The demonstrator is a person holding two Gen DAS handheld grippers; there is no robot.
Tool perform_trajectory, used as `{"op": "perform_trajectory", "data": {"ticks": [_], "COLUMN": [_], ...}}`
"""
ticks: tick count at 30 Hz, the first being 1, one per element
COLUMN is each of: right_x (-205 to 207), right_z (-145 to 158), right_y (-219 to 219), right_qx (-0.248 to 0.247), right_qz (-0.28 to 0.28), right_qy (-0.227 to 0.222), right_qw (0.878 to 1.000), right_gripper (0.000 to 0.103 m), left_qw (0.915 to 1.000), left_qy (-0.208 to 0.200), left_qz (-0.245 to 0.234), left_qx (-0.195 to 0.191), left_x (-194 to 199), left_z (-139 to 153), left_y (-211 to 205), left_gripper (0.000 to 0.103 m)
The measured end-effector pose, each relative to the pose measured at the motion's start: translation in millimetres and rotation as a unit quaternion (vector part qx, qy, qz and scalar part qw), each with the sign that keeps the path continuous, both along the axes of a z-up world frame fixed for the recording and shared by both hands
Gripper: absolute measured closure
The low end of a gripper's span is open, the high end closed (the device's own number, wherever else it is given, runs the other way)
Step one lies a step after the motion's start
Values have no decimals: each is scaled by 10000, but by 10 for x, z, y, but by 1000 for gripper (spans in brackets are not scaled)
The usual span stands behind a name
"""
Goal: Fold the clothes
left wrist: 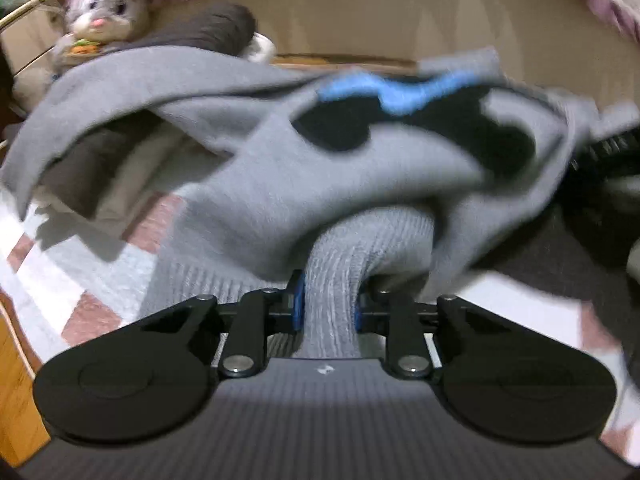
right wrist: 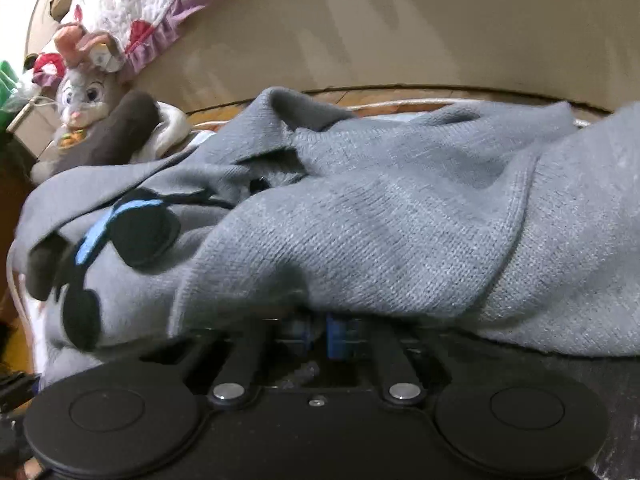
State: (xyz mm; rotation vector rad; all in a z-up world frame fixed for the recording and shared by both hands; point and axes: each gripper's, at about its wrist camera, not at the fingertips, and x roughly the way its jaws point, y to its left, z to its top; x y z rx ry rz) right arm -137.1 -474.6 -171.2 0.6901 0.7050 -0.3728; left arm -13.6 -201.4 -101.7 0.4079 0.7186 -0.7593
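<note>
**Grey sweater held up between both tools over the bed**

The left tool [left wrist: 329,304] is closed on a bunched band of ribbed hem of the grey sweater [left wrist: 256,184]; the ribbed knit runs straight down between its blue pads [left wrist: 298,300], which press it from both sides. Ahead of and above this tool the rest of the garment hangs lifted and blurred, with a black shape [left wrist: 460,128] and a blue stripe [left wrist: 400,96] on the front of the knit. A loose flap of the sweater trails out to the tool's left, clear of the patchwork bed cover [left wrist: 92,276] below it.

In the right wrist view the sweater [right wrist: 380,220] drapes right over the front of the right tool [right wrist: 318,334], covering most of its fingers. The blue pads [right wrist: 336,336] stand close together with grey knit at their tips, so this tool grips the fabric too. The collar [right wrist: 292,120] sits ahead of the tool, and the black and blue pattern [right wrist: 136,232] lies off to its left.

Far ahead and to the left of both tools a grey plush rabbit [left wrist: 100,4] sits against a beige headboard [left wrist: 400,16], with a dark brown rolled cloth [left wrist: 220,28] just beside it. A quilt with a purple frill [right wrist: 160,8] hangs above the rabbit in the right wrist view
</note>
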Motion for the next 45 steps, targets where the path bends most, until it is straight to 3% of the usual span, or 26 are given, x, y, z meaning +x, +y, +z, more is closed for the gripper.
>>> {"op": "perform_trajectory", "data": {"ticks": [3,7,11,12,15,18,20,23,24,26,28,29,33,37,40,41,44,45], "right_x": [-336,-704,-702,-681,-635,-656,-568,-435,-397,-380,-395,-431,-504,-421,-484,-519,-471,-436], "right_z": [326,762,819,827,916,899,769,627,615,617,629,661,783,623,586,594,575,554], "right_y": [-107,-239,-126,-40,360,711,770,771,769,753,724,697,540,141,205,278,504,585], "right_qx": [46,-59,426,481,251,29,270,450,440,558,747,647,-594,373,1261,1519,2314,2457], "right_qz": [-253,-423,361,630,1497,2019,1977,1814,1862,1903,1889,1668,554,478,946,1157,2129,2344], "right_qy": [-678,-1311,-1341,-1312,-1276,-1179,-929,-697,-702,-872,-1106,-1232,-1273,-1054,-955,-989,-982,-929], "right_qw": [9974,9904,9894,9882,9801,9723,9755,9799,9790,9763,9729,9761,9885,9926,9829,9766,9442,9360], "right_gripper": [100,100,94,89,35,25,23,23,23,23,23,23,23,25,26,26,26,25], "left_qw": [9989,9932,9866,9859,9848,9790,9715,9551,9460,9181,9049,8975,8629,8203,7886,7865,7923,8022], "left_qy": [-362,-718,-745,-778,-858,-303,157,867,1172,1958,2389,2602,3438,4243,4624,4605,4525,4424], "left_qz": [-112,-309,-499,-503,-487,-415,-316,-16,65,141,285,357,643,923,1215,1309,1495,1539], "left_qx": [-287,-859,-1360,-1391,-1429,-1973,-2344,-2832,-3022,-3442,-3511,-3543,-3649,-3721,-3866,-3902,-3810,-3704], "left_x": [-152,-414,-578,-621,-727,-684,-589,-420,-357,-232,-216,-207,-174,-141,-91,-63,30,47], "left_z": [413,1049,1494,1531,1548,1547,1535,1471,1431,1289,1114,1027,677,327,102,72,42,46], "left_y": [68,245,311,295,240,309,406,547,596,696,745,769,866,962,1056,1088,1154,1168], "left_gripper": [88,89,89,89,90,90,90,90,91,91,91,91,91,95,100,100,100,100]}}
